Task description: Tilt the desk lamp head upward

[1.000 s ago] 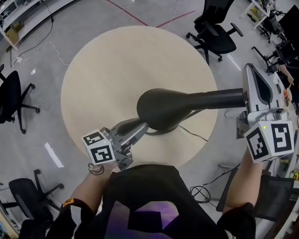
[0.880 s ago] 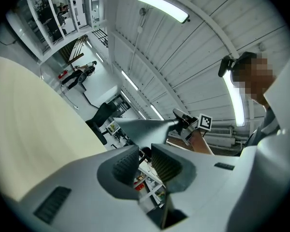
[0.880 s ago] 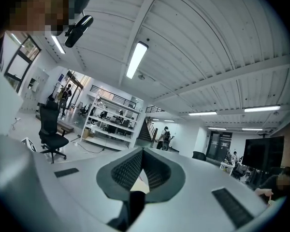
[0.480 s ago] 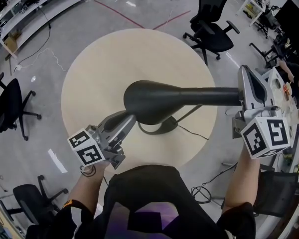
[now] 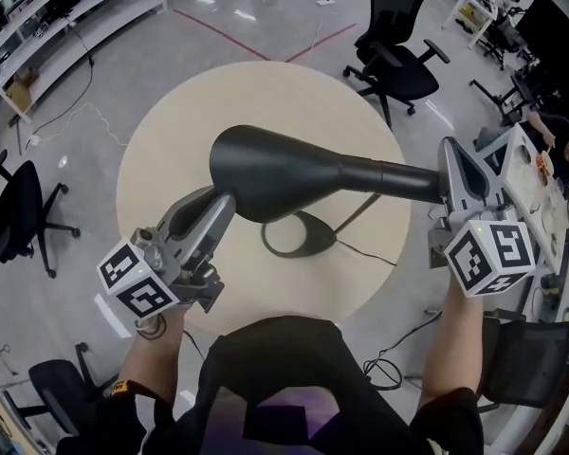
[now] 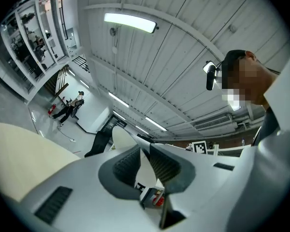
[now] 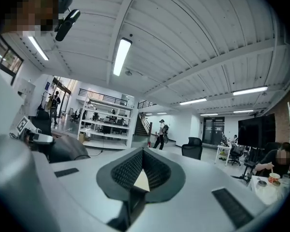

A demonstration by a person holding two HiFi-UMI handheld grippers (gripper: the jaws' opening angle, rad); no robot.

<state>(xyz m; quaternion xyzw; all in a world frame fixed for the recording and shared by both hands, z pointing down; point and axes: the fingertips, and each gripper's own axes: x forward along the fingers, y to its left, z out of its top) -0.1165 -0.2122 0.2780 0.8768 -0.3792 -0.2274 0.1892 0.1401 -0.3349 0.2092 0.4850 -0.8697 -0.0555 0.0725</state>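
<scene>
Over the surface [image 5: 171, 131], the lamp head [image 5: 266, 171] at centre looks partly tilted up. The left gripper [image 5: 220, 207] jaws, just narrowing, stand apart and empty. The right gripper [image 5: 452, 159] jaws meet, empty.

Over a round table [image 5: 199, 102], a dark desk lamp head [image 5: 266, 171] hangs just above the tips of the left gripper [image 5: 223, 204], whose jaws have just been closing, empty. The lamp neck [image 5: 389, 173] runs to the right gripper [image 5: 453, 169], with the lamp base [image 5: 303, 233] between the two.
</scene>
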